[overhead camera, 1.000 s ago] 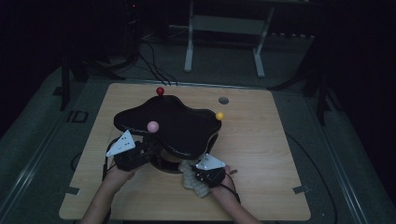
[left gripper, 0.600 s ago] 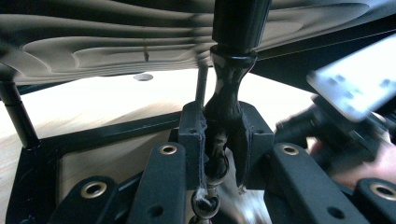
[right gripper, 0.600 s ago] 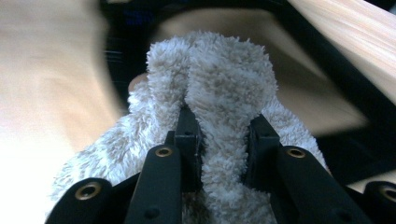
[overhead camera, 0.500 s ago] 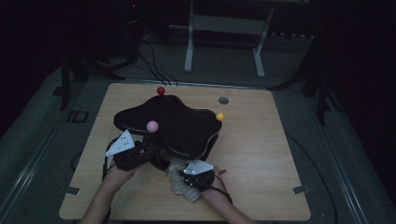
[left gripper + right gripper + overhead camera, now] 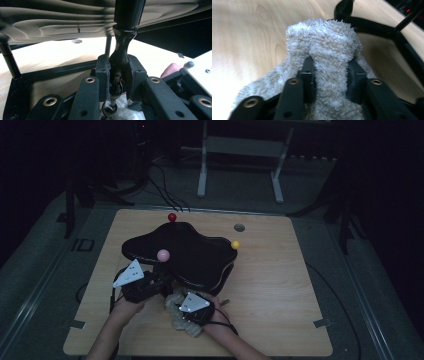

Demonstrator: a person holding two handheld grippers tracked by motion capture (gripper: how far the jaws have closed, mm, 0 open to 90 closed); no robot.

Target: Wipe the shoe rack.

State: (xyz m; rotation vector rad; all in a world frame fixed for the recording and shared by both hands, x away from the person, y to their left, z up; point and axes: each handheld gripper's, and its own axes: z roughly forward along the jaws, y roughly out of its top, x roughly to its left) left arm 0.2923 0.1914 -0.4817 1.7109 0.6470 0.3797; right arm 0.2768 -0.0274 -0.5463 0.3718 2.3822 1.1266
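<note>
A black stand with a wavy top (image 5: 190, 252) sits mid-table, with a pink ball (image 5: 163, 254), a red ball (image 5: 172, 217) and a yellow ball (image 5: 235, 244) at its edges. My left gripper (image 5: 159, 285) reaches under the top's near edge. Its jaws (image 5: 117, 72) are shut on a black upright post (image 5: 123, 47) of the stand. My right gripper (image 5: 178, 312) lies just in front of the stand. A fold of a fluffy grey-white cloth (image 5: 324, 42) sits between its jaws (image 5: 330, 70), touching both pads. These jaws have just been opening.
The stand's black base frame (image 5: 387, 27) lies on the wooden table (image 5: 280, 285) right behind the cloth. A small grey disc (image 5: 239, 227) sits near the table's far edge. Dark floor, cables and a white frame lie beyond the table.
My right gripper has slid left along the front of the stand with the cloth, ending close to the left gripper. The left gripper has stayed on the post.
</note>
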